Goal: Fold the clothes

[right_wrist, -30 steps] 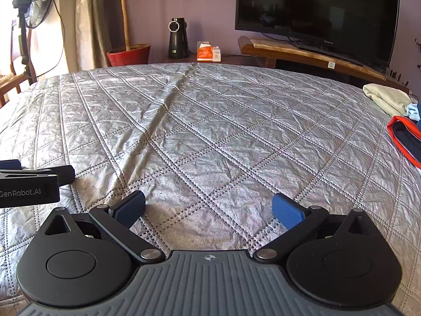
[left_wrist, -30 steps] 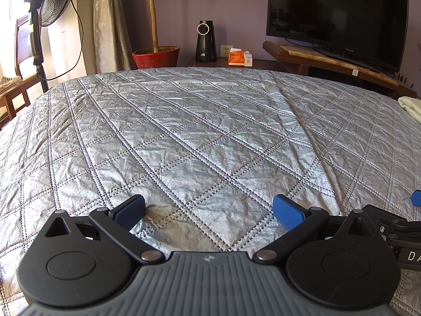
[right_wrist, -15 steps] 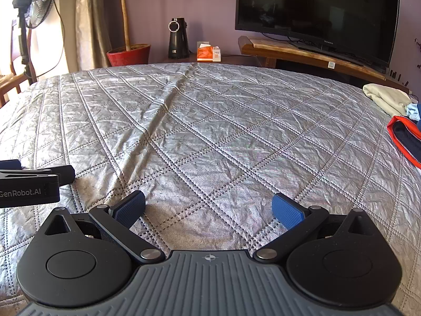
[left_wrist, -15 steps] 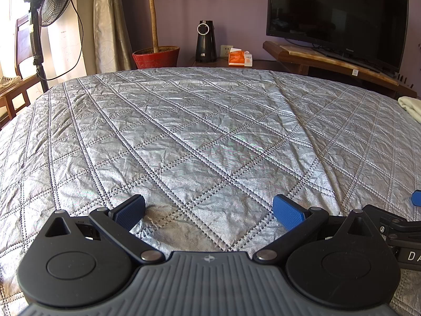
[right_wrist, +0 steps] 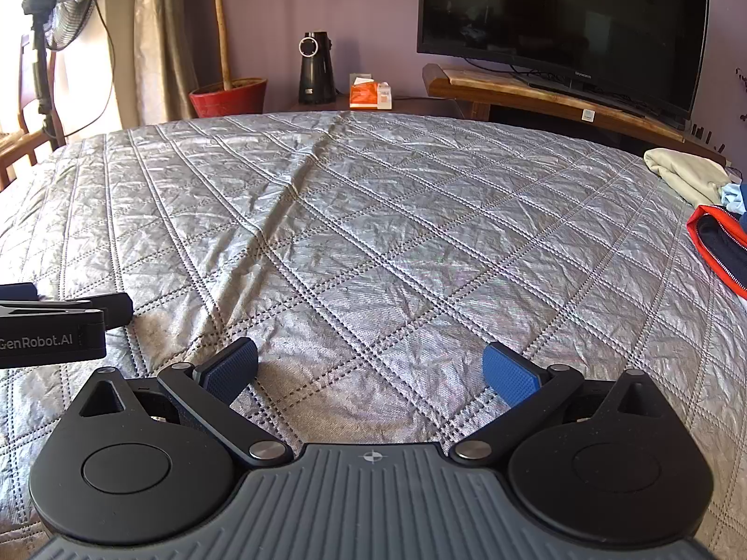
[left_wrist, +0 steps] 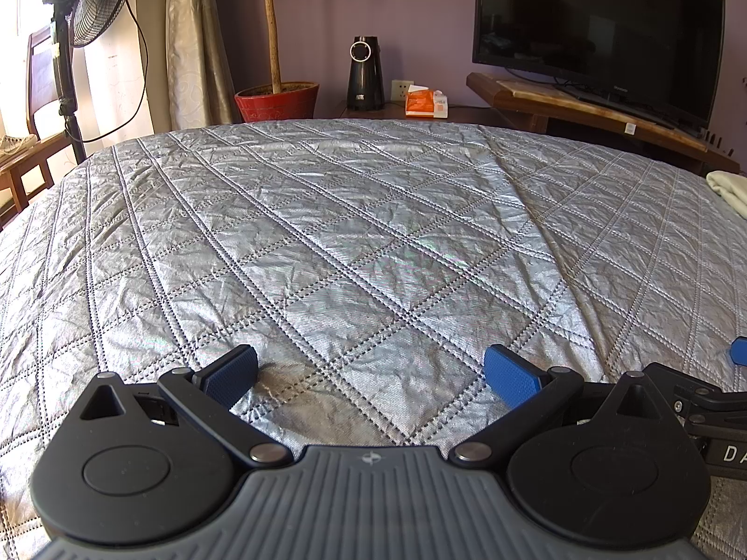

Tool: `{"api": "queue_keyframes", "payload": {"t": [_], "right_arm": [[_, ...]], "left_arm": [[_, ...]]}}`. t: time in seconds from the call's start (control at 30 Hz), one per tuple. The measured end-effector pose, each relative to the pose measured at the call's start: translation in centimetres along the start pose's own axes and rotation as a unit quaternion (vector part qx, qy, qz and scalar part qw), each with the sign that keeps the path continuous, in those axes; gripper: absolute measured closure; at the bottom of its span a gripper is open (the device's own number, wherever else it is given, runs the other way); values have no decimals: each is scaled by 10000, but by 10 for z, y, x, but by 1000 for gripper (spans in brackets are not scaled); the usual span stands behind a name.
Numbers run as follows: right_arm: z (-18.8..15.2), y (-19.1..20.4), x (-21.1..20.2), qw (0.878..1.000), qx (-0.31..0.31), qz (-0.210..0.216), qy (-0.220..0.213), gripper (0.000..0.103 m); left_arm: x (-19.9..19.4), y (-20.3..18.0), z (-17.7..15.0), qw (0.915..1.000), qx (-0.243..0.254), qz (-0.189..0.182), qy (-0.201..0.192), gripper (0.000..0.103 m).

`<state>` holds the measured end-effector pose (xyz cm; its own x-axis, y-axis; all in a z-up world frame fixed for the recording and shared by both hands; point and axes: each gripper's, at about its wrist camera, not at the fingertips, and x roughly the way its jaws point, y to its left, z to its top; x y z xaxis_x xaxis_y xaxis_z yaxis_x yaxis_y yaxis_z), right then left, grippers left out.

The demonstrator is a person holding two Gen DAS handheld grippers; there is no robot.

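I am holding both grippers, left gripper (left_wrist: 371,375) and right gripper (right_wrist: 369,371), spread wide and empty over the silver quilted bedspread (right_wrist: 373,233); the pile of crumpled cream, blue and red-trimmed clothes (right_wrist: 700,205) is lying far right, nearer my right gripper.

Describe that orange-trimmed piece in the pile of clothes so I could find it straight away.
Start at the big silver quilted bedspread and follow it to its right edge, below the television stand. A small heap of clothes lies there: a cream garment farthest back, a bit of light blue cloth next to it. The orange-trimmed garment lies nearest, the only one with a dark navy inside and a bright orange border.
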<state>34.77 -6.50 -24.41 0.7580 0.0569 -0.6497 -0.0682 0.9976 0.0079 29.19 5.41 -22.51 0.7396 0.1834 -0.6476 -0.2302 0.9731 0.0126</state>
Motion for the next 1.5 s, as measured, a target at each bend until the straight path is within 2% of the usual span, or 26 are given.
{"api": "queue_keyframes", "payload": {"t": [1.27, 1.33, 1.5], "right_arm": [[0, 1, -1, 10000, -3, -8, 0, 0], [0, 1, -1, 10000, -3, -9, 0, 0], [1, 2, -1, 10000, -4, -11, 0, 0]], "left_arm": [[-1, 0, 0, 10000, 18, -24, -1, 0], [11, 10, 6, 10000, 18, -27, -6, 0], [11, 9, 7, 10000, 25, -31, -6, 0]]}}
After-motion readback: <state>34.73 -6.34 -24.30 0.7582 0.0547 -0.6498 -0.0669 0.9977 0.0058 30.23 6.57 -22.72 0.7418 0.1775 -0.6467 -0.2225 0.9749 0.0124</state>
